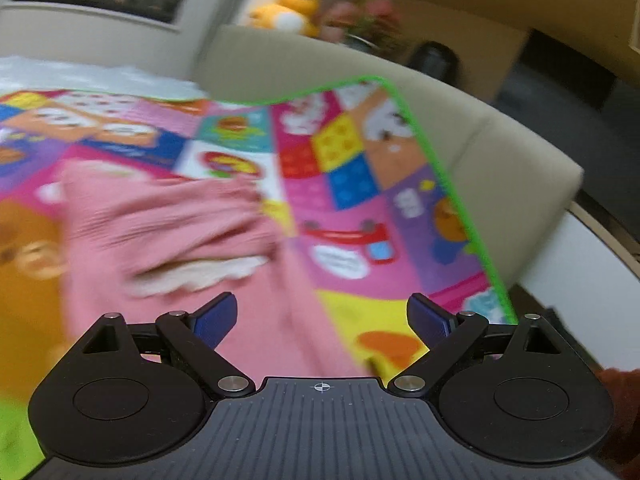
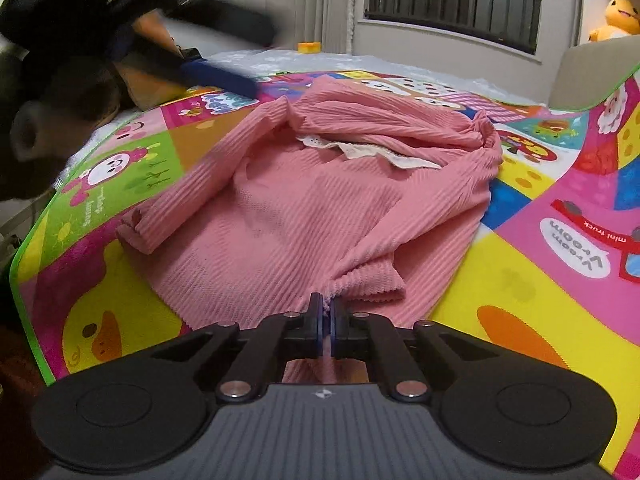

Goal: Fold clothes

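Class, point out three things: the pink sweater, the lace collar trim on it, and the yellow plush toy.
pink sweater point(image 2: 304, 216), right wrist view, on the ribbed body panel.
lace collar trim point(image 2: 372, 152), right wrist view, on the cream strip at the neckline.
yellow plush toy point(image 1: 294, 6), left wrist view, on its body.

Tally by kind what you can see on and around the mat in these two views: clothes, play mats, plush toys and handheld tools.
Clothes: 1, the pink ribbed sweater
Play mats: 1, the cartoon play mat
Plush toys: 1, the yellow plush toy
Handheld tools: 2, the left tool open above the mat, the right tool shut on the sweater hem
Total: 5
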Motion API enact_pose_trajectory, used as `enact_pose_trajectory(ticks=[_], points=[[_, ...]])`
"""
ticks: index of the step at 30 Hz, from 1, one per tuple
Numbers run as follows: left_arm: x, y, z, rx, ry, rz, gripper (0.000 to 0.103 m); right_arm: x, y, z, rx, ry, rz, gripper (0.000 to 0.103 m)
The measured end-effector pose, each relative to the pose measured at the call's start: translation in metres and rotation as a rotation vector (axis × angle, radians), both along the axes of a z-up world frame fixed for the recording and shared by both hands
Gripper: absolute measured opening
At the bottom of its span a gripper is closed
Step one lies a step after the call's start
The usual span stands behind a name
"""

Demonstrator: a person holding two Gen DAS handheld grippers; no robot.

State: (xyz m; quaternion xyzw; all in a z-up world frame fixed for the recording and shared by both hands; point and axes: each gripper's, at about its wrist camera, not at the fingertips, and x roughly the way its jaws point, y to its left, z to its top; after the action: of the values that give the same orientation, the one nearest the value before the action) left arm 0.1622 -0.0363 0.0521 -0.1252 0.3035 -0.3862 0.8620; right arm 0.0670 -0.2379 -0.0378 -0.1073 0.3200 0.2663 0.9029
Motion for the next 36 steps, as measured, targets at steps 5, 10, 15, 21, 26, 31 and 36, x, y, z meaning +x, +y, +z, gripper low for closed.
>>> enact_pose_trajectory(ticks=[5, 10, 15, 21, 26, 31, 36], points=[[0.036, -0.062, -0.029, 0.1, 0.087, -0.072, 0.056, -0.009, -0.014, 0.008, 0.024, -0.009, -0.023, 0.009], [0.045, -0.065, -0.059, 0.147, 0.181, -0.027, 0.046, -0.025, -0.043, 0.026, 0.096, -0.049, -0.077, 0.073], [0.046, -0.049, -0.066, 0.123, 0.234, 0.001, 0.041, -0.013, -0.053, 0.028, 0.204, -0.056, -0.149, 0.073], [0.028, -0.054, -0.065, 0.18, 0.21, -0.017, 0.036, 0.007, -0.042, 0.02, 0.15, -0.023, -0.136, 0.071], [0.019, -0.054, -0.068, 0.178, 0.199, -0.023, 0.036, 0.003, -0.061, 0.031, 0.118, -0.022, -0.134, 0.103], [0.018, -0.052, -0.068, 0.17, 0.199, -0.025, 0.036, 0.016, -0.089, 0.03, 0.128, 0.006, -0.332, 0.103], [0.017, -0.051, -0.069, 0.155, 0.203, -0.026, 0.036, 0.038, -0.107, -0.003, 0.165, 0.164, -0.475, 0.103]])
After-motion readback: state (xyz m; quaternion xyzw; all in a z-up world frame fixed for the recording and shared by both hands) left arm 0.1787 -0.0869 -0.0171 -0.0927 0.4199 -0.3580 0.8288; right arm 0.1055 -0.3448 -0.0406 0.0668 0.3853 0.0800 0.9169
